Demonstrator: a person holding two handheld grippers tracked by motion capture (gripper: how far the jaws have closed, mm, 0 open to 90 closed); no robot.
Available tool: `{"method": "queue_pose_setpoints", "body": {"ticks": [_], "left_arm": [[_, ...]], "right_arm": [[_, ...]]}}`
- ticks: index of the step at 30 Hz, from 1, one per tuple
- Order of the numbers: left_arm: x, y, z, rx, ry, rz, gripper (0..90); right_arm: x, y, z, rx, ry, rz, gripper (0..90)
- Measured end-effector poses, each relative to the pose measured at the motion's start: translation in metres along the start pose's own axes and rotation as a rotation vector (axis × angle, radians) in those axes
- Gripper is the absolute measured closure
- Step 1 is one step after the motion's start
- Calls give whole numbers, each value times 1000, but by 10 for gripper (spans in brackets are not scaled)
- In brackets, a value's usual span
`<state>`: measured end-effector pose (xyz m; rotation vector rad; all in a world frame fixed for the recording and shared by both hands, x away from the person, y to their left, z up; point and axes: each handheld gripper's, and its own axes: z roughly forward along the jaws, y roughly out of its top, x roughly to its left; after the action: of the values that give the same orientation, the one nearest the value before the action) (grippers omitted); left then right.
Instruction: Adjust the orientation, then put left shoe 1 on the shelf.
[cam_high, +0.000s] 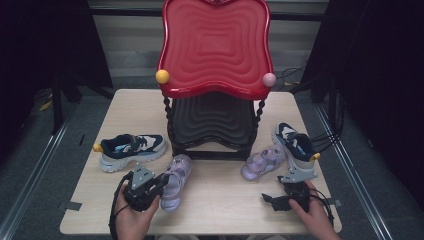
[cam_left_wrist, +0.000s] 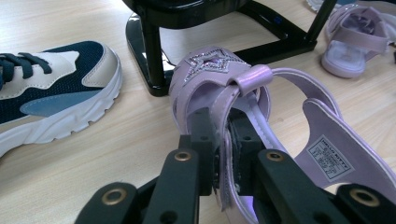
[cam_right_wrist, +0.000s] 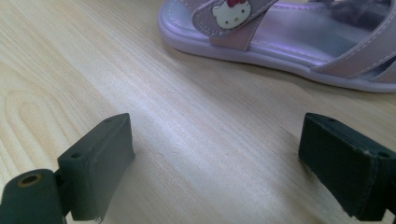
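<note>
While we held the left gripper (cam_high: 159, 182) low in the lower left of the high view, its jaws were pinched tight on a thin side strap of the left lilac sandal (cam_high: 175, 181), which lay on the table (cam_high: 225, 210) just right of that gripper. In the left gripper view the strap ran upright between the black pads, the star-trimmed toe band beyond them.

At the lower right, our right gripper (cam_high: 267, 200) hung with jaws spread wide and nothing between them, just short of the second lilac sandal (cam_high: 261, 163), whose sole crossed the top of the right gripper view.

We judged the grip risky: so narrow a strap could slip or twist if we lifted, letting the sandal swing and knock the navy sneaker (cam_high: 131, 150) at the left.

Farther up the frame stood the two-tier rack (cam_high: 215, 145); its black lower tray and red upper tray (cam_high: 215, 45) held nothing. Another sneaker (cam_high: 296, 145) sat right of it.
</note>
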<state>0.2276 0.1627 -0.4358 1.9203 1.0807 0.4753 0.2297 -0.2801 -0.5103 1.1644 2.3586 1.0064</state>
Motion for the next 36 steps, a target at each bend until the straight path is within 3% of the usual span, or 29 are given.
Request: {"method": "queue_pose_setpoints", "body": {"ticks": [18, 20, 36], "left_arm": [[-5, 18, -9, -20, -25, 1, 828], [-7, 21, -11, -12, -29, 21, 828], [-18, 42, -19, -76, -29, 49, 829]], "right_arm": [[0, 0, 0, 0, -2, 5, 96], [0, 0, 0, 1, -1, 5, 96], [0, 0, 0, 0, -1, 4, 96]]}}
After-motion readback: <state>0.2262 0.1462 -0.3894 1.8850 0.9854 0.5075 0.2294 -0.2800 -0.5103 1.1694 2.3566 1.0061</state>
